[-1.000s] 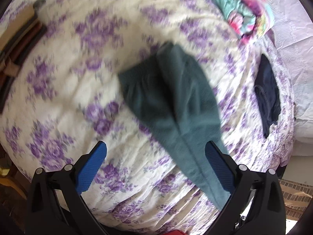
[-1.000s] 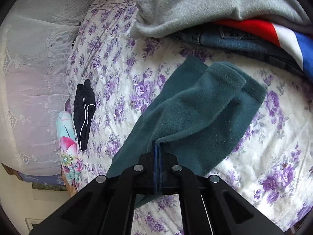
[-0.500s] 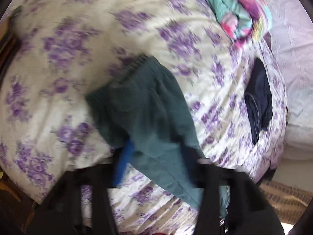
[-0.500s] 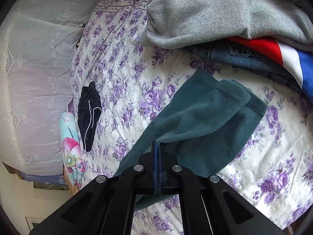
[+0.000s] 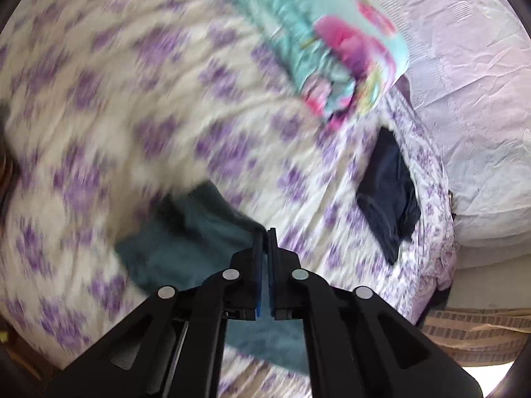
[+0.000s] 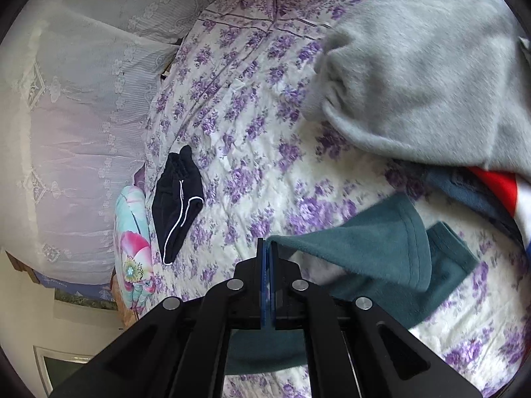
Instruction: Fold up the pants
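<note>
Dark teal fleece pants (image 6: 375, 248) lie on a floral purple bedspread (image 6: 252, 139), their leg ends folded over to the right. My right gripper (image 6: 266, 243) is shut on a fold of the teal cloth, which hangs away to the right of its tips. In the blurred left wrist view the same teal pants (image 5: 186, 248) bunch to the left of my left gripper (image 5: 265, 232), which is shut on their edge. More teal cloth shows below both grippers' arms.
A grey garment (image 6: 424, 79) lies over jeans and a red, white and blue item (image 6: 497, 182) at the right. Black shorts (image 6: 176, 199) and a turquoise floral bundle (image 5: 332, 43) lie near the lace-covered pillows (image 6: 66, 116). The bed's edge (image 5: 441, 265) drops to a tiled floor.
My left gripper came down over the teal pants, closed on their edge and lifted. My right gripper stayed shut on the cloth and rose, pulling the legs up and over.
</note>
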Demonstrator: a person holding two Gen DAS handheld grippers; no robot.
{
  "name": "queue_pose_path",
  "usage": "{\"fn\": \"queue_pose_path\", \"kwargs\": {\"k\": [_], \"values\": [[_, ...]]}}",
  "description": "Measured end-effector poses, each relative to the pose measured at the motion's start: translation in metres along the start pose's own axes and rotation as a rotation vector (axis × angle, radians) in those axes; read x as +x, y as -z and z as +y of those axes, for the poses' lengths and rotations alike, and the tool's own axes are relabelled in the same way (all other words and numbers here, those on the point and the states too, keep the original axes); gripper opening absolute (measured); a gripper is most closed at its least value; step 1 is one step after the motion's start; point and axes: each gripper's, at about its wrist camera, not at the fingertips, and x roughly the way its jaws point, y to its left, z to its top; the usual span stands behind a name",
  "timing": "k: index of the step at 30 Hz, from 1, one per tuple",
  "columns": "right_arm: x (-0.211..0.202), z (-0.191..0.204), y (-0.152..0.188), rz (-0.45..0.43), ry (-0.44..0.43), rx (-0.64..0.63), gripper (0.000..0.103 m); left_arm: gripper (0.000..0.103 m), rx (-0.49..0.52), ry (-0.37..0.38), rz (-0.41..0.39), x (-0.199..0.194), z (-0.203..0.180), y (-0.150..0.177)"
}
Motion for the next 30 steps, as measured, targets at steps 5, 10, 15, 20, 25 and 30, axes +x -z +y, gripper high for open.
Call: {"fn": "queue_pose_path", "kwargs": {"k": [5,10,15,20,25,30], "values": [[0.056,0.047,-0.053,0.001,0.027,-0.129,0.002,0.002,0.075,-0.036,-0.123,0.009,-0.043,-0.052],[0.122,0.063,-0.093,-0.004,0.114,-0.149,0.002,0.003,0.105,-0.073,-0.12,0.033,-0.067,-0.075],[0.154,0.046,-0.088,0.053,0.176,-0.141,0.002,0.064,0.146,-0.214,-0.052,0.051,-0.052,-0.061],[0.147,0.02,-0.08,0.087,0.195,-0.096,0.002,0.064,0.058,-0.253,0.049,0.073,-0.004,-0.067],[0.143,0.01,-0.076,0.105,0.197,-0.075,0.002,0.064,0.174,-0.232,0.18,0.114,0.003,-0.065],[0.142,0.013,-0.072,0.1,0.203,-0.073,0.002,0.017,0.306,-0.232,0.095,0.112,-0.011,-0.057]]}}
